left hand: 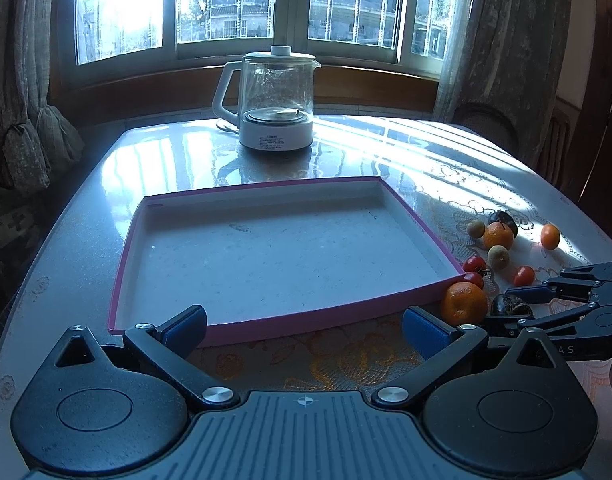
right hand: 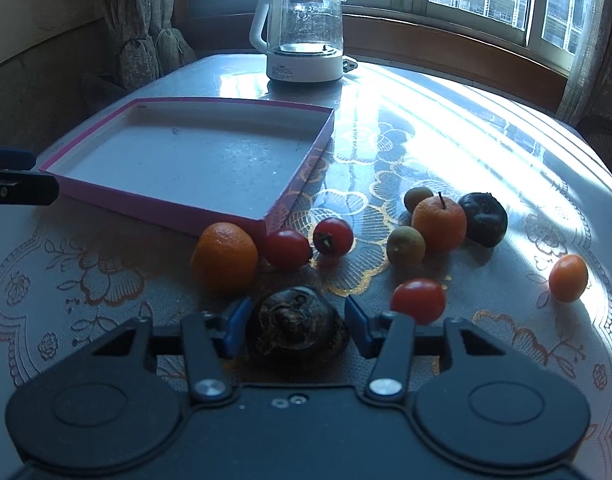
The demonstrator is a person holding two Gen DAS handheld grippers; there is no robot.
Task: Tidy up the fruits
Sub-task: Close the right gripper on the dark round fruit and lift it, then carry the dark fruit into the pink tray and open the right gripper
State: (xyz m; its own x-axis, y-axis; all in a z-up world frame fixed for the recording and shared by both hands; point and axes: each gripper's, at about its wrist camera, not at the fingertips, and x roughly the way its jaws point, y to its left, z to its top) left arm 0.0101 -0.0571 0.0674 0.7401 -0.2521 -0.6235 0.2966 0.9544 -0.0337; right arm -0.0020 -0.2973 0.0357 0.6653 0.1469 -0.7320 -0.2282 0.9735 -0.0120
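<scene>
A dark, wrinkled fruit sits on the lace cloth between the blue pads of my right gripper, which press on both its sides. Around it lie a mandarin, cherry tomatoes, a stemmed mandarin, a second dark fruit, two small greenish fruits and a kumquat. The pink-rimmed tray holds nothing. My left gripper stands open at the tray's near rim, nothing between its pads. The right gripper shows at the right of the left wrist view.
A glass kettle on a white base stands at the far side of the table by the window. Curtains hang on both sides. The table's right edge curves close behind the fruits. Sunlight glares on the glossy cloth.
</scene>
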